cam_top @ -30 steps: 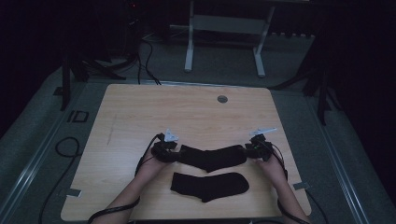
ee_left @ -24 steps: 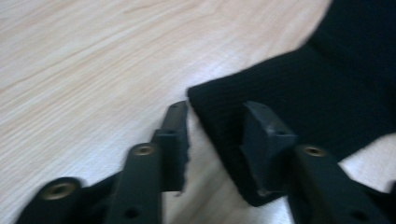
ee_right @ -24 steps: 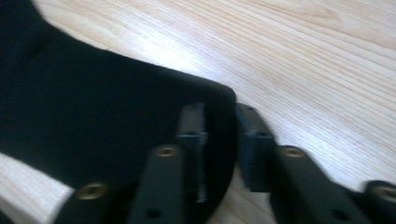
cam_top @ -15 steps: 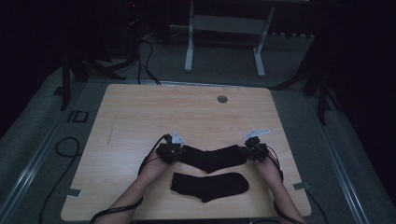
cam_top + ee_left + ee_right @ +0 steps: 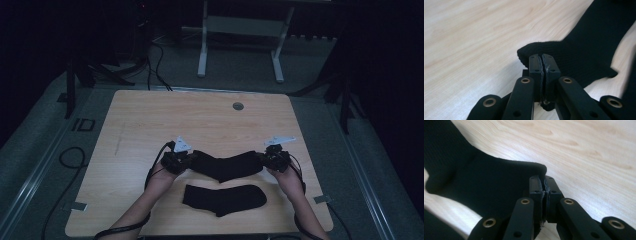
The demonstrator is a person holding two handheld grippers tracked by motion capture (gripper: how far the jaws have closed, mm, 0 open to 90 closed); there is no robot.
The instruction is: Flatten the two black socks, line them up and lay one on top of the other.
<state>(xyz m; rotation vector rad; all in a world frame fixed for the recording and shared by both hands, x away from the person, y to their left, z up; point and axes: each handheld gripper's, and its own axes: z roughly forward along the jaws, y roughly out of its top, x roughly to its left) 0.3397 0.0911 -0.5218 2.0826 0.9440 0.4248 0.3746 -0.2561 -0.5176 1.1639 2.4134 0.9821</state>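
Upper sock (image 5: 227, 165): long axis left–right, mid-frame; left gripper (image 5: 184, 161) and right gripper (image 5: 265, 158) clenched on opposite ends; second sock (image 5: 225, 199) just below.

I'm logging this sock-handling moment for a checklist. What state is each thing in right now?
Left gripper: shut on one end of the held sock.
Right gripper: shut on the other end of it.
Held sock: stretched between the two grippers, its middle sagging.
Second sock: lying flat on the table, nearer the person, untouched.
Table: wooden top, with a round grommet near the far edge.
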